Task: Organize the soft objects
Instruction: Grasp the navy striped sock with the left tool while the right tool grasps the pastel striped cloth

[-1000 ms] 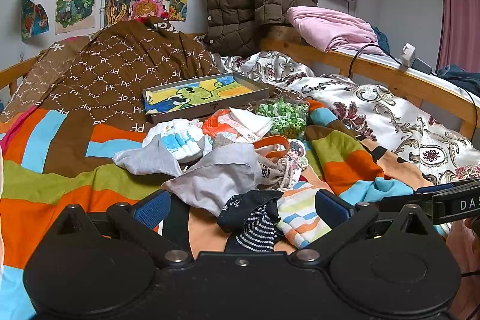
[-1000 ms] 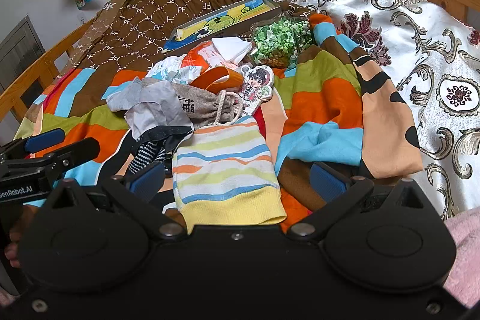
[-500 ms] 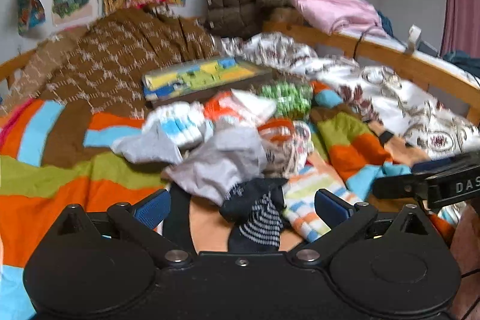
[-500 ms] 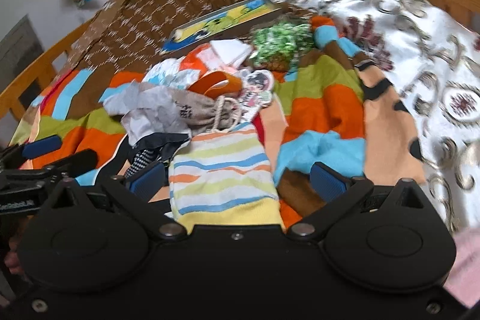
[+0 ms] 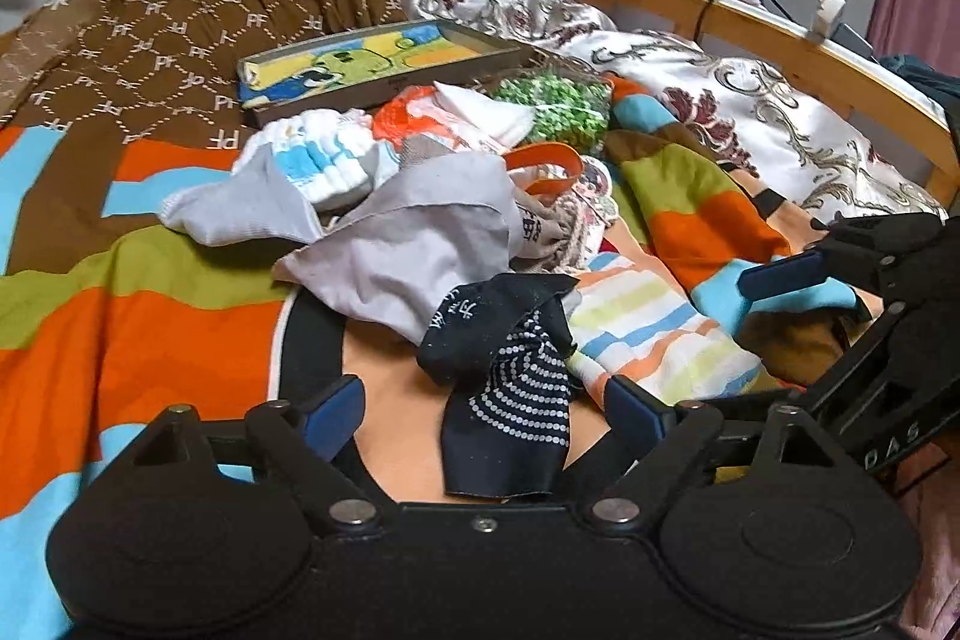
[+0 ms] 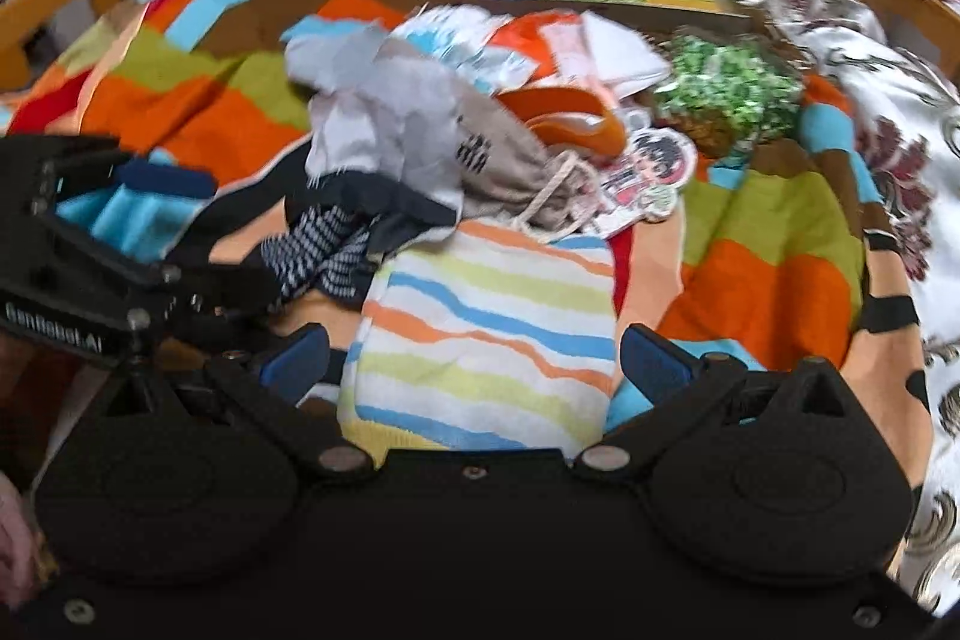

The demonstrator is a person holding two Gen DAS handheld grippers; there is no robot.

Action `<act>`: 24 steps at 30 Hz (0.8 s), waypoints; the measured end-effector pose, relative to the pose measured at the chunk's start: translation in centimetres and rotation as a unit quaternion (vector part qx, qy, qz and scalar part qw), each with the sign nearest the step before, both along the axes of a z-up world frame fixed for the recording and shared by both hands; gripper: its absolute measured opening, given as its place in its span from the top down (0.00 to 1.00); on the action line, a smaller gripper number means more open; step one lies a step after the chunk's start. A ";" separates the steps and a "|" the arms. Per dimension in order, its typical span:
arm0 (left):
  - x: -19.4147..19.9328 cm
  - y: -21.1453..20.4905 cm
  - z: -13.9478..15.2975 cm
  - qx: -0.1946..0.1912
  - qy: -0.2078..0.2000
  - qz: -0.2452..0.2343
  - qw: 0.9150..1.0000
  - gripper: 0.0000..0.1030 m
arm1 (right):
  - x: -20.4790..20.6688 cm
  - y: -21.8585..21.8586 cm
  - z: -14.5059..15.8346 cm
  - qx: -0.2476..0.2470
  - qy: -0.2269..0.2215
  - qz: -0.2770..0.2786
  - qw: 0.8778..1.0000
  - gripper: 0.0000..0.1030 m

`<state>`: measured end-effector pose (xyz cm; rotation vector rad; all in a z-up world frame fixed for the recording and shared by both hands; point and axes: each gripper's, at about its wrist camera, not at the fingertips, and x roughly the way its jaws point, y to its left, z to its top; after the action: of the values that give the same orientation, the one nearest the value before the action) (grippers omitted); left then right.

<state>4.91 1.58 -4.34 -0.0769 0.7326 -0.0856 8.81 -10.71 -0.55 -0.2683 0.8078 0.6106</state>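
Observation:
A pile of soft items lies on a striped blanket [image 5: 150,340]. A navy dotted sock [image 5: 510,400] sits between the fingers of my left gripper [image 5: 485,418], whose jaws are closing; the pads are still apart from it. Behind it lie a grey cloth [image 5: 420,244] and a white-blue sock [image 5: 324,160]. A pastel striped sock [image 6: 486,340] lies between the fingers of my right gripper [image 6: 475,363], which is open, its pads just beside the fabric. The right gripper's blue fingertip [image 5: 780,274] shows at the right edge of the left wrist view.
A flat box with a cartoon picture [image 5: 372,64] lies behind the pile, beside a bag of green bits [image 5: 552,112]. An orange strap [image 6: 564,112], a drawstring pouch [image 6: 516,172] and a cartoon figure card [image 6: 648,172] lie among the clothes. A wooden bed rail [image 5: 780,40] runs along the right.
My left gripper came down and forward over the navy sock, and its fingers drew a little closer. My right gripper rolled and slid in nearer the striped sock and the left gripper.

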 end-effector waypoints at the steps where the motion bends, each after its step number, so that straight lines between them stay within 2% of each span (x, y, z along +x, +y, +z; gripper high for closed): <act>1: 0.2 0.1 -0.1 -0.001 0.003 -0.003 1.000 0.19 | 0.1 0.3 -0.2 -0.004 0.004 0.008 1.000 0.01; 5: 0.9 0.4 -0.3 -0.011 0.013 -0.007 1.000 0.26 | -0.2 0.9 -1.0 -0.024 0.005 0.024 0.999 0.04; 7: 1.2 0.5 -0.6 -0.016 0.020 -0.009 1.000 0.29 | -0.4 1.3 -1.2 -0.032 0.003 0.025 0.999 0.15; 9: 1.4 0.5 -0.8 -0.020 0.028 -0.011 0.999 0.34 | 0.0 1.4 -1.6 -0.036 0.007 0.023 0.999 0.20; 11: 1.7 0.5 -1.0 -0.023 0.036 -0.015 0.999 0.44 | 0.2 1.4 -1.8 -0.036 0.013 0.020 0.999 0.22; 15: 2.1 0.1 -1.4 -0.028 0.047 -0.022 0.998 0.54 | 0.9 1.4 -2.5 -0.035 0.024 0.017 0.999 0.27; 17: 2.1 0.0 -1.5 -0.028 0.051 -0.024 0.998 0.64 | 1.1 1.4 -2.8 -0.032 0.029 0.016 0.999 0.30; 21: 2.2 -0.4 -1.5 -0.025 0.057 -0.021 0.998 0.77 | 1.5 1.2 -3.1 -0.021 0.040 0.016 0.999 0.47; 24: 2.0 -0.4 -1.3 -0.027 0.058 -0.019 0.998 0.86 | 1.5 1.0 -3.1 -0.012 0.045 0.017 0.999 0.55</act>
<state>6.87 1.14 -5.68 -0.1209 0.8481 -0.1392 10.30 -9.68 -3.69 -0.2787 0.8985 0.6484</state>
